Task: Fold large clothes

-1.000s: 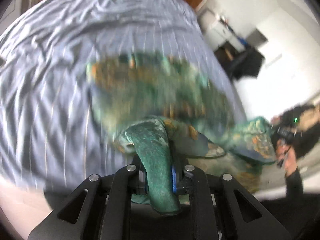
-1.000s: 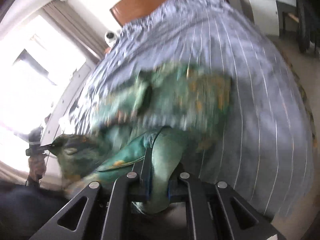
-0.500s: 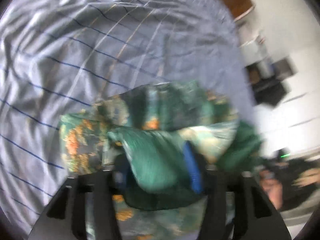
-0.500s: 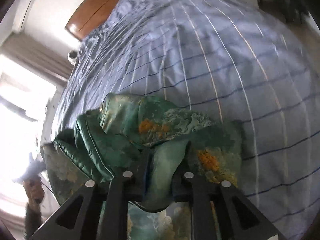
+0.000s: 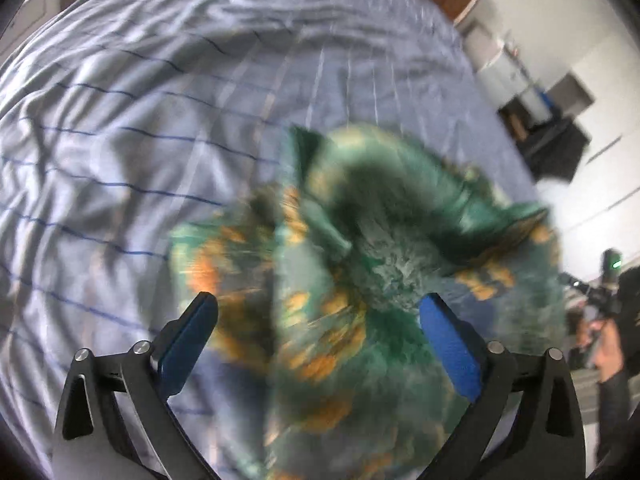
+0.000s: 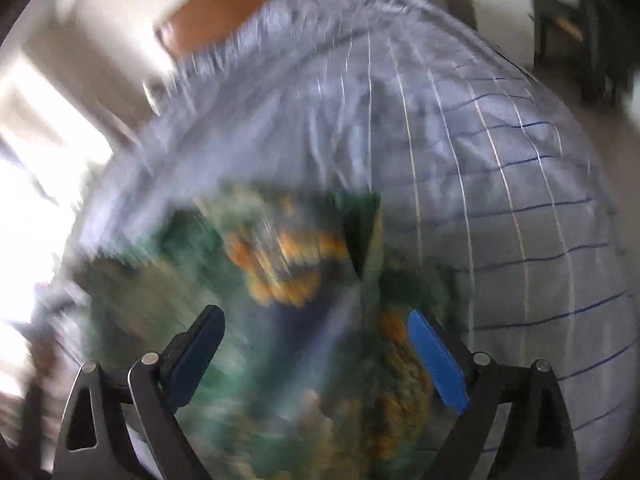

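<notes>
Green garment (image 5: pixel 360 280) with orange print seen crumpled and blurred on striped bedsheet (image 5: pixel 120 140); left gripper (image 5: pixel 320 320) and right gripper (image 6: pixel 316 332) jaws opening, cloth unclamped below; wide bare sheet beyond toward headboard (image 6: pixel 224 12)
</notes>
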{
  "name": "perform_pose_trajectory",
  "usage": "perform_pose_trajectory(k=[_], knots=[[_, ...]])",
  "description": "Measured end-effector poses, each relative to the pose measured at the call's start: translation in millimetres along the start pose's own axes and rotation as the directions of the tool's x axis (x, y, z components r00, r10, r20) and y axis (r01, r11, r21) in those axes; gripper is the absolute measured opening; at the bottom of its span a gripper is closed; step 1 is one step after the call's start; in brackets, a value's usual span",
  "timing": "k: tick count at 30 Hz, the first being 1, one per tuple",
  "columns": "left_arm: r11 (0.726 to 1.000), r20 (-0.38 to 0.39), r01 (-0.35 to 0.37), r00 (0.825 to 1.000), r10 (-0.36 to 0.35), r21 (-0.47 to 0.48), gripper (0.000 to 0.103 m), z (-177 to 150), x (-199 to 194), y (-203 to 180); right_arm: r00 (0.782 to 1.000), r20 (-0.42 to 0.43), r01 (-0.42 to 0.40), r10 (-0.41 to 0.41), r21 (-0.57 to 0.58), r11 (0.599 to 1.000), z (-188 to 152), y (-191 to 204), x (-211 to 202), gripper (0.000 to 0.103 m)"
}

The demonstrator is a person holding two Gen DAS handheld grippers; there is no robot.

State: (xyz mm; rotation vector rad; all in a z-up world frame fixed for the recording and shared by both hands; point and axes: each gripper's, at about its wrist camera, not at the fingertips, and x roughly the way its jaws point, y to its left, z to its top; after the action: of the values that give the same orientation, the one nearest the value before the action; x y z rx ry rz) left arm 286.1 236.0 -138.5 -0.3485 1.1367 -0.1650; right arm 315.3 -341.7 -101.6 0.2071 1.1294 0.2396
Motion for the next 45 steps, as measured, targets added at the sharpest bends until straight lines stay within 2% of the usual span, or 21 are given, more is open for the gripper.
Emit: perform_pose_trajectory(k=[1, 2, 3, 6, 8, 12, 14, 15, 17, 20, 22, 24, 27, 31, 33, 34, 35, 37, 39, 41, 45], knots=[[0.998, -0.006, -0.053, 0.999, 0.054, 0.028, 0.046, -1, 11, -13, 0.998, -0.023, 0.053, -0.054, -0.031, 0.998, -5, 8, 10, 0.085], [0.994, -0.031, -0.101, 0.994, 0.102, 0.038, 0.016, -1, 19, -21, 0.996, -0.025, 0.083, -0.085, -0.053, 0.995, -9, 17, 17, 0.064], [0.989, -0.022, -0.142, 0.990, 0.143, 0.040, 0.016, -2, 18, -28, 0.994, -0.020, 0.105, -0.106, -0.068, 0.992, -13, 23, 19, 0.020], [0.980, 0.097, -0.191, 0.978, 0.186, 0.056, 0.008, 0, -12, -42, 0.976, 0.069, 0.214, -0.206, -0.149, 0.965, -19, 49, 2, 0.015], [0.980, 0.192, -0.193, 0.965, 0.181, 0.046, 0.008, 7, -41, -46, 0.948, 0.186, 0.295, -0.257, -0.217, 0.930, -18, 67, -24, 0.014], [0.946, 0.361, -0.310, 0.896, 0.260, 0.088, 0.008, 23, -60, -69, 0.897, 0.355, 0.352, -0.264, -0.211, 0.912, 7, 87, -60, 0.013], [0.902, 0.414, -0.418, 0.845, 0.340, 0.112, 0.008, 26, -42, -75, 0.882, 0.380, 0.366, -0.278, -0.182, 0.913, 22, 89, -57, 0.013], [0.887, 0.406, -0.448, 0.836, 0.369, 0.116, 0.008, 27, -26, -72, 0.878, 0.380, 0.379, -0.291, -0.179, 0.908, 28, 89, -51, 0.013], [0.882, 0.328, -0.459, 0.853, 0.405, 0.105, 0.009, 24, 18, -50, 0.873, 0.355, 0.415, -0.335, -0.180, 0.892, 32, 83, -25, 0.013], [0.877, 0.286, -0.466, 0.861, 0.421, 0.113, 0.010, 6, 64, -22, 0.893, 0.249, 0.424, -0.376, -0.179, 0.888, 21, 63, 30, 0.013], [0.877, 0.323, -0.468, 0.851, 0.414, 0.111, 0.011, -2, 65, -21, 0.903, 0.212, 0.414, -0.374, -0.197, 0.889, 7, 55, 64, 0.013], [0.887, 0.329, -0.450, 0.857, 0.396, 0.106, 0.012, -1, 63, -19, 0.895, 0.239, 0.427, -0.378, -0.210, 0.880, -3, 53, 80, 0.013], [0.912, 0.333, -0.402, 0.873, 0.355, 0.082, 0.016, -2, 61, -8, 0.902, 0.261, 0.396, -0.345, -0.177, 0.901, -6, 43, 88, 0.013], [0.912, 0.356, -0.402, 0.866, 0.352, 0.076, 0.019, -3, 62, -11, 0.911, 0.279, 0.352, -0.304, -0.142, 0.925, -12, 33, 84, 0.015], [0.909, 0.346, -0.410, 0.865, 0.362, 0.075, 0.026, -3, 59, -15, 0.913, 0.280, 0.343, -0.295, -0.140, 0.929, -12, 35, 86, 0.017], [0.907, 0.334, -0.415, 0.866, 0.371, 0.068, 0.038, -2, 57, -16, 0.916, 0.278, 0.337, -0.290, -0.137, 0.931, -13, 34, 87, 0.017], [0.901, 0.315, -0.431, 0.863, 0.396, 0.047, 0.062, 2, 51, -15, 0.923, 0.268, 0.320, -0.276, -0.134, 0.938, -11, 32, 87, 0.018], [0.894, 0.294, -0.448, 0.855, 0.426, 0.006, 0.096, 7, 37, -7, 0.942, 0.238, 0.268, -0.235, -0.114, 0.957, -2, 25, 86, 0.020], [0.914, 0.315, -0.405, 0.865, 0.390, -0.019, 0.098, 7, 13, -1, 0.964, 0.196, 0.200, -0.183, -0.074, 0.977, 8, 13, 80, 0.026], [0.922, 0.323, -0.386, 0.872, 0.368, -0.008, 0.098, 3, -6, -2, 0.966, 0.195, 0.178, -0.170, -0.024, 0.984, 15, 2, 61, 0.047], [0.916, 0.366, -0.394, 0.864, 0.345, 0.068, 0.098, -13, -22, -19, 0.948, 0.287, 0.150, -0.135, -0.033, 0.988, 13, 3, 6, 0.050]])
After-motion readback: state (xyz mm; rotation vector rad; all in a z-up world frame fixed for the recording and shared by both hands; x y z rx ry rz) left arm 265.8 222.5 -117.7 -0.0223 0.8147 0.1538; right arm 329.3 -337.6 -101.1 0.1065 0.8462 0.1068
